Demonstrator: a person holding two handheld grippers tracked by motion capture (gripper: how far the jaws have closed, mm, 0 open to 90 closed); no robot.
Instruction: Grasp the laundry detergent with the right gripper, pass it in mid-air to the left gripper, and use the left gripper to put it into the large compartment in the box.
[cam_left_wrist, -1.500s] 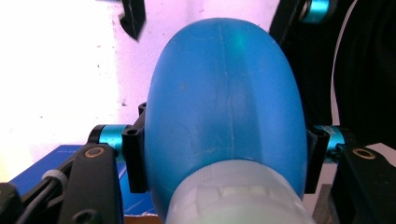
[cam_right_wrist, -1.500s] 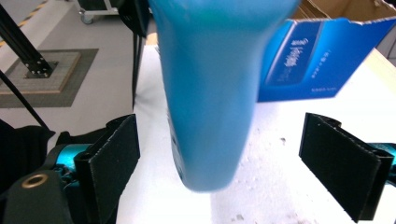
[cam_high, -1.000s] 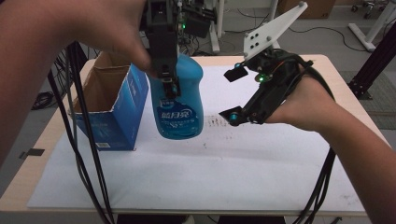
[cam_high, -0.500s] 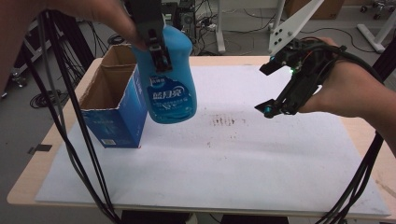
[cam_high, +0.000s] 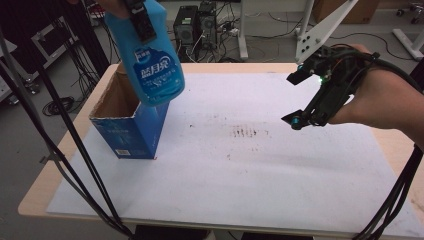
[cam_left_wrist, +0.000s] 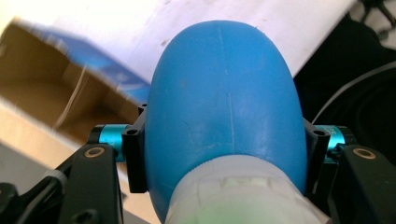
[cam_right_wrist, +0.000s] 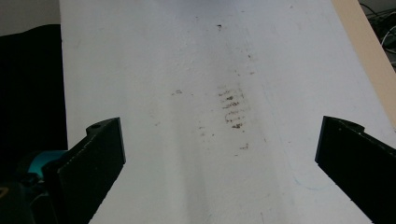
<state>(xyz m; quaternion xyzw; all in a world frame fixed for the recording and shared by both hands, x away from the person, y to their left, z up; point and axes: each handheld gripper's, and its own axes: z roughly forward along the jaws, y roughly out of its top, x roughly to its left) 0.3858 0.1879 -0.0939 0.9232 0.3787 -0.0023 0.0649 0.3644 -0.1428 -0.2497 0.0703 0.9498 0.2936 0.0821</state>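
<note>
A blue plastic bottle (cam_high: 152, 55) with a white label hangs in the air, its bottom just over the open blue cardboard box (cam_high: 127, 131) at the table's left. My left gripper (cam_high: 137, 17) is shut on the bottle's upper part. From the left gripper view the bottle (cam_left_wrist: 224, 93) fills the space between the jaws, with its white cap (cam_left_wrist: 238, 196) near the camera and the box's brown inside (cam_left_wrist: 42, 93) behind it. My right gripper (cam_high: 296, 97) hovers open above the right half of the table, nothing between its jaws (cam_right_wrist: 219, 154).
A white sheet (cam_high: 240, 165) with a dark smudge (cam_high: 247, 132) covers the wooden table (cam_high: 42, 187). Black cables (cam_high: 60, 140) hang down along the left side. Computer cases and cables lie on the floor behind the table.
My left gripper has carried the bottle up and to the left, over the box's opening. The right gripper drew away to the right early on and then held still, open.
</note>
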